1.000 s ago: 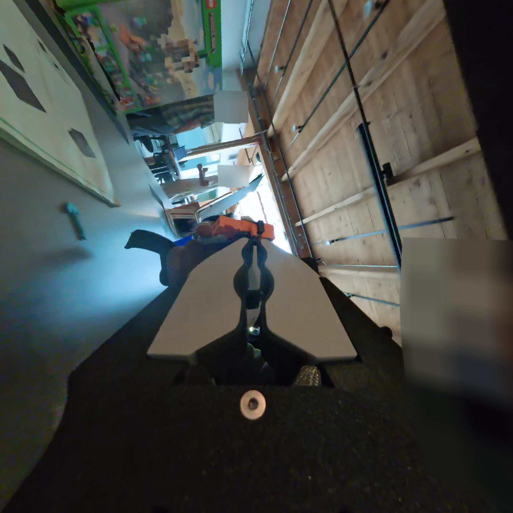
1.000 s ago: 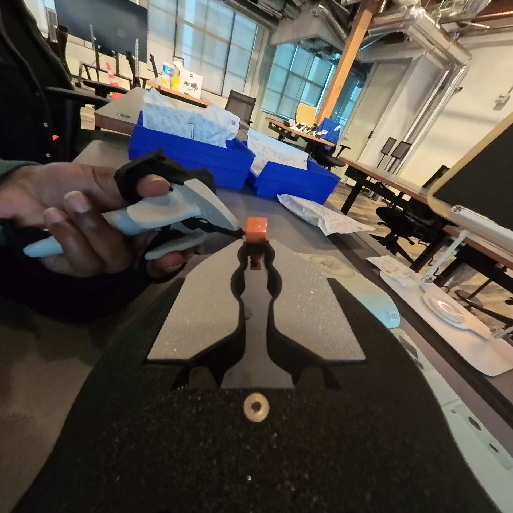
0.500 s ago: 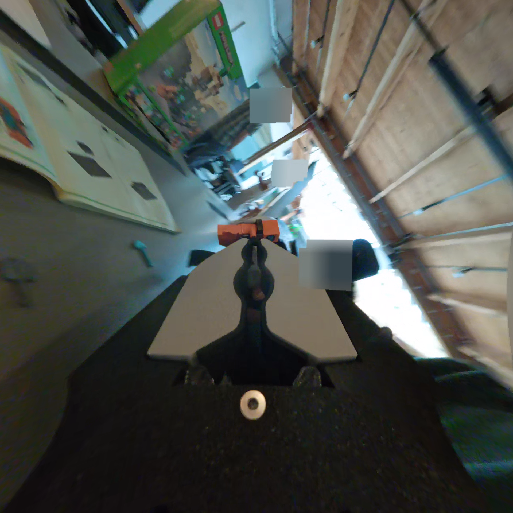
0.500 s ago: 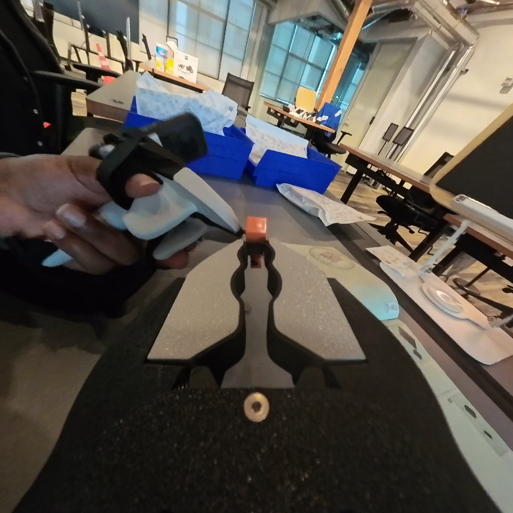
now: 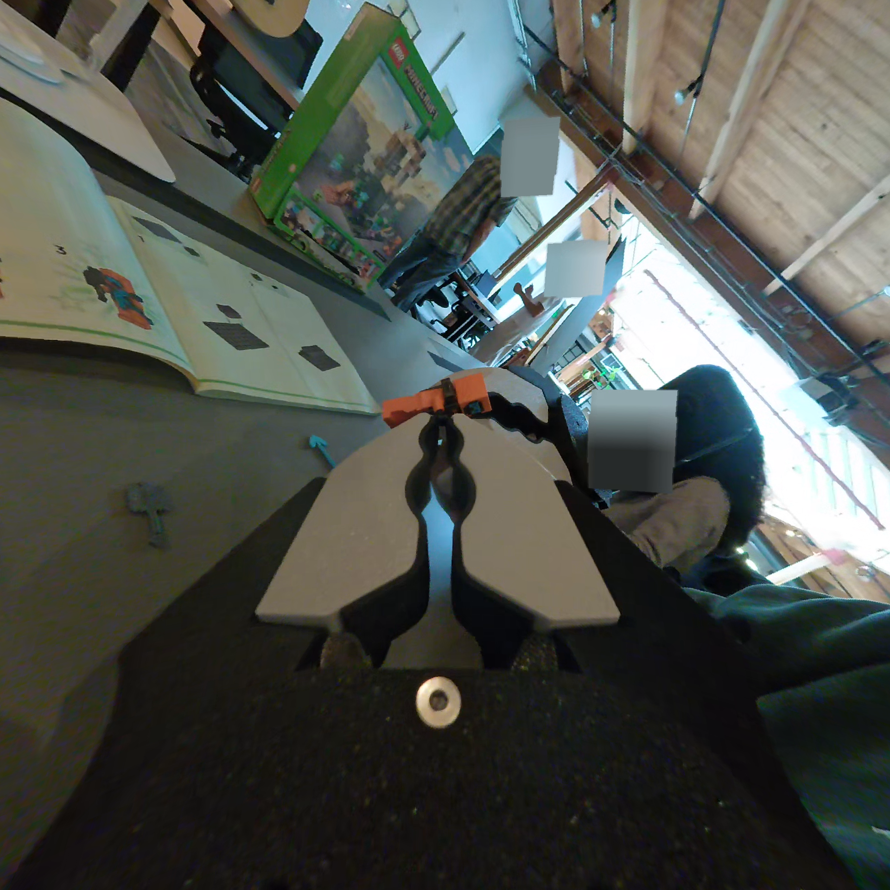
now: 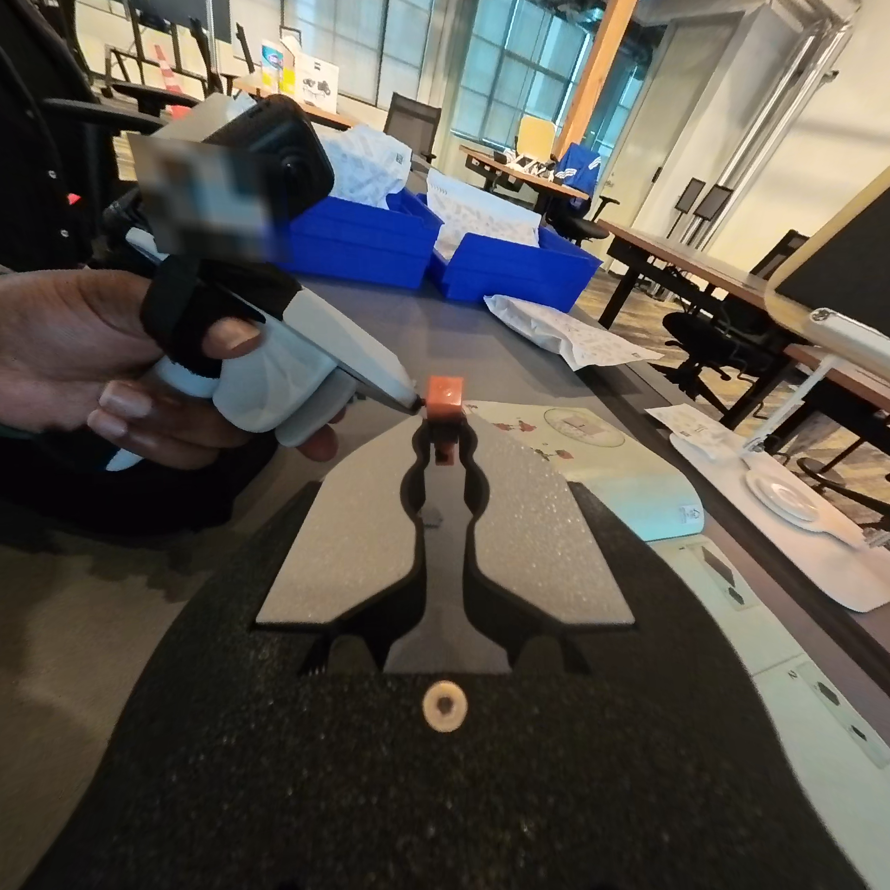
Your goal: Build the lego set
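Observation:
My right gripper (image 6: 444,426) is shut on a small orange lego piece (image 6: 445,399) and holds it above the grey table (image 6: 481,346). My left gripper (image 5: 440,421), held by a hand (image 6: 72,346), is shut on a tiny black part (image 5: 448,396) pressed against the side of the orange piece (image 5: 419,403). In the right wrist view the left gripper (image 6: 412,400) comes in from the left and its tips touch the orange piece. The right gripper's fingers (image 5: 517,399) show behind the piece in the left wrist view.
An open instruction booklet (image 5: 231,308) and a green lego box (image 5: 356,159) lie on the table. A teal pickaxe piece (image 5: 321,450) and a grey piece (image 5: 149,505) lie loose. Two blue bins (image 6: 510,269) with paper bags stand at the far end. A person stands beyond the box. My left and right fingertips are right by each other.
The left gripper has rolled about its tips while staying at the orange piece, so its camera now shows on top in the right view. The right gripper has held still with the piece.

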Available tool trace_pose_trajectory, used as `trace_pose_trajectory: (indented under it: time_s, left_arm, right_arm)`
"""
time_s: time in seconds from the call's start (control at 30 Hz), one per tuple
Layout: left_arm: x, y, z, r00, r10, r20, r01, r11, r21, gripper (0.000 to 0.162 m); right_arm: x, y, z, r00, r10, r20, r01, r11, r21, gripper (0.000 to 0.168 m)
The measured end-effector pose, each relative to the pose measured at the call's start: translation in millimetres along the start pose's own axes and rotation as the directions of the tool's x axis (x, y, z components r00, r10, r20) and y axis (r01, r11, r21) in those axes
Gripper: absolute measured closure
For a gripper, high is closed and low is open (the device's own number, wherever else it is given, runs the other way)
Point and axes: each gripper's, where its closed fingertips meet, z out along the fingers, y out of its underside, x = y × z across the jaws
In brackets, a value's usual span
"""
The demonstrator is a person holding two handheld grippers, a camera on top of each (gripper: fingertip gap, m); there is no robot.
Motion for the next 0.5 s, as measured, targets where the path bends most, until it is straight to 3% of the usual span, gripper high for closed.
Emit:
trace_pose_trajectory:
  time_s: [0.23, 0.3, 0.33, 0.5]
  left_arm:
    - [-1, 0, -1, 1.0, 0.023, 0.017, -0.023, 1.0, 0.006, 0.158]
    - [-3, 1, -1, 0.998, 0.055, 0.041, -0.055, 0.998, -0.006, 0.129]
    - [-2, 1, -2, 0.997, 0.067, 0.04, -0.067, 0.998, -0.013, 0.127]
    - [-2, 0, -9, 0.986, 0.149, 0.078, -0.148, 0.989, -0.02, 0.129]
  right_arm:
    - [0, 1, 1, 1.0, 0.006, 0.001, -0.006, 1.0, -0.002, 0.157]
    - [2, 0, 0, 1.0, 0.018, -0.005, -0.018, 1.0, 0.003, 0.157]
    - [4, -1, -1, 1.0, 0.028, -0.008, -0.028, 1.0, 0.008, 0.157]
    - [11, 1, -4, 0.997, 0.069, -0.016, -0.069, 0.998, 0.003, 0.157]
